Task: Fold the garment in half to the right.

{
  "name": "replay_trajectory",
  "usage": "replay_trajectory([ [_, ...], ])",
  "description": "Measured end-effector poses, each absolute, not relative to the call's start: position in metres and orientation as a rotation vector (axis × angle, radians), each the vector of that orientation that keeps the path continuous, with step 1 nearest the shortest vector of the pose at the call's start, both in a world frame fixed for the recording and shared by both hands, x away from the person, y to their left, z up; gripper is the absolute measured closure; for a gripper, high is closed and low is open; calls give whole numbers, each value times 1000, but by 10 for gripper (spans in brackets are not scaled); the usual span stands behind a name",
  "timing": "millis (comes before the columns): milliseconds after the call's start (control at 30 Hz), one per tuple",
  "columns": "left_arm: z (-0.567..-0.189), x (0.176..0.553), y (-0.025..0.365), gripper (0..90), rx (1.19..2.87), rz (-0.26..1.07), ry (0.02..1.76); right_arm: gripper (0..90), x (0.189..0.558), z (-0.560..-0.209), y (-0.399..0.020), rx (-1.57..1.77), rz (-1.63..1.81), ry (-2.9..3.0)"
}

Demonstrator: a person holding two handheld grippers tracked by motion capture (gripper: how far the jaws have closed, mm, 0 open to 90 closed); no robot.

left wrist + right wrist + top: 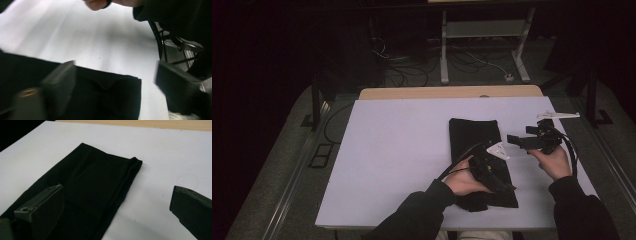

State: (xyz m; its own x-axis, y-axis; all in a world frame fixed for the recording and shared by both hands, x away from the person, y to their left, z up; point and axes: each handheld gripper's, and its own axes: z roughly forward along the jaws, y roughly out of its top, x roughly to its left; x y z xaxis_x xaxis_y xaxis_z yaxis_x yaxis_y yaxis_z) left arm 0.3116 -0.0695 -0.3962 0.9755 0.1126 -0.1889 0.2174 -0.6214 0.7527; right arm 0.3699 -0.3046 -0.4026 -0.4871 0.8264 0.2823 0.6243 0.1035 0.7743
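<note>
A black folded cloth [474, 134] lies lengthwise on the white table [402, 150], right of centre. My left gripper [506, 187] hovers low over the cloth's near end, jaws wide apart, and the cloth's folded corner [107, 97] lies under them untouched. To the right of the cloth my right gripper [513, 139] points left at its far half. Its jaws also stand open above the table, with the cloth [95, 185] in front of them and nothing held. The left gripper [115, 67] and the right gripper [117, 188] each show two separated black jaws.
A small white flat piece [559, 115] lies at the table's far right edge. A wooden strip [452, 92] runs along the back edge. Beyond it the dark floor holds cables and a white desk frame [484, 30]. The right sleeve [172, 12] hangs close above the left gripper.
</note>
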Motion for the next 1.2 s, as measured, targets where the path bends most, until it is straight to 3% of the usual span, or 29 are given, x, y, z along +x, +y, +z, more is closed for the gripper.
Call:
replay_trajectory([
  [100,-395,315,-63,5,2245,-120,263,0,366,-400,-304,1429,1340,2155],
  [133,-395,316,-60,0,2239,-115,275,0,365,-400,-304,1431,1341,2151],
  [1200,-388,330,9,0,2145,6,389,0,329,-392,-306,1344,1367,2157],
])
